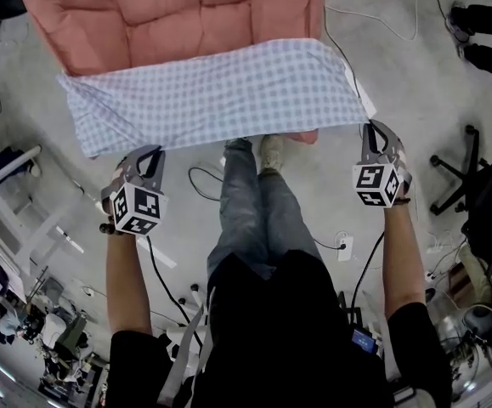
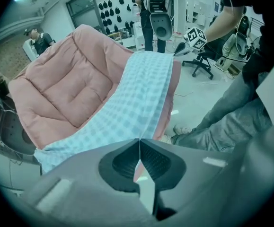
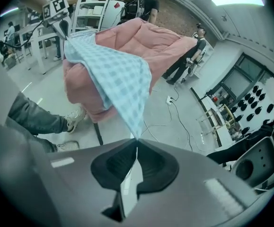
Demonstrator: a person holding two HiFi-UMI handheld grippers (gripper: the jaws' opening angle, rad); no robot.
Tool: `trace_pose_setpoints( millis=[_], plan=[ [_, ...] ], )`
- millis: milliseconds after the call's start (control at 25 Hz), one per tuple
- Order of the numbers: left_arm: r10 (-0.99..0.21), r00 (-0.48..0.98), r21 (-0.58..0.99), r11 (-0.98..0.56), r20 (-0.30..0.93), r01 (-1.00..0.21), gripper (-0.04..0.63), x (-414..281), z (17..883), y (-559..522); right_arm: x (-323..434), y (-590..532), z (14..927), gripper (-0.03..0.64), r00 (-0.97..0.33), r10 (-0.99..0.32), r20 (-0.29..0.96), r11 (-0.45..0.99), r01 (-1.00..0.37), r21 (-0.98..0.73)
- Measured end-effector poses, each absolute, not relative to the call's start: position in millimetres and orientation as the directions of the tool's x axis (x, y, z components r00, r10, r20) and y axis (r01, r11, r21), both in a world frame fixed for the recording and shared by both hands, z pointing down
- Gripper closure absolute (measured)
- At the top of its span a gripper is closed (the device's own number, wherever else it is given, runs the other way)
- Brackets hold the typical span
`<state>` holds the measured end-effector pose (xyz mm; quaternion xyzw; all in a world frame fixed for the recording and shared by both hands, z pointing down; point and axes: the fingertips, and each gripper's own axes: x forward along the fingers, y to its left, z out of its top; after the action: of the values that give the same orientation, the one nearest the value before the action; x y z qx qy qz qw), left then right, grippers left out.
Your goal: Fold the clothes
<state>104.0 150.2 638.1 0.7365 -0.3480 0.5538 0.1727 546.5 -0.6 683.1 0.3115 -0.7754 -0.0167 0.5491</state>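
Observation:
A blue-and-white checked cloth (image 1: pixel 212 92) is stretched wide over the front edge of a pink padded cushion (image 1: pixel 169 15). My left gripper (image 1: pixel 149 153) is shut on the cloth's near left edge. My right gripper (image 1: pixel 371 127) is shut on its near right corner. In the left gripper view the shut jaws (image 2: pixel 139 141) pinch the cloth (image 2: pixel 137 98), which runs away across the cushion (image 2: pixel 66 84). The right gripper view shows the cloth (image 3: pixel 118 74) tapering to a point that ends between the closed jaws (image 3: pixel 137 142).
The person's legs and shoes (image 1: pixel 254 202) stand right below the cloth's near edge. Cables (image 1: pixel 381 15) lie on the grey floor at right, and an office chair base (image 1: pixel 466 172) stands further right. White frames (image 1: pixel 8 185) stand at left. Other people stand beyond the cushion.

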Motion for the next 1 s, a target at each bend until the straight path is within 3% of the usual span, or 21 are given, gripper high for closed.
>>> trace_pose_setpoints(
  millis=[360, 440, 520, 680, 1000],
  plan=[
    [-0.292, 0.129, -0.124, -0.709, 0.948, -0.694, 0.58, 105.5, 678.2, 136.8, 528.0, -5.2, 711.0, 0.6, -0.243, -0.457, 0.856, 0.838, -0.439, 0.323],
    [-0.281, 0.131, -0.115, -0.711, 0.951, -0.694, 0.552, 110.3, 685.1, 136.4, 522.5, 4.2, 720.6, 0.511, -0.261, -0.407, 0.875, 0.863, -0.423, 0.276],
    [-0.271, 0.139, -0.102, -0.715, 0.953, -0.692, 0.512, 114.4, 688.9, 138.1, 515.1, 14.9, 724.9, 0.469, -0.283, -0.369, 0.885, 0.882, -0.407, 0.238],
    [-0.26, 0.153, -0.083, -0.713, 0.954, -0.696, 0.443, 115.6, 688.8, 139.9, 502.6, 20.6, 715.7, 0.465, -0.314, -0.363, 0.877, 0.893, -0.387, 0.231],
    [-0.31, 0.184, -0.075, -0.665, 0.933, -0.743, 0.38, 115.9, 652.1, 133.1, 501.7, -1.2, 657.1, 0.465, -0.323, -0.421, 0.848, 0.847, -0.476, 0.239]
  ],
)
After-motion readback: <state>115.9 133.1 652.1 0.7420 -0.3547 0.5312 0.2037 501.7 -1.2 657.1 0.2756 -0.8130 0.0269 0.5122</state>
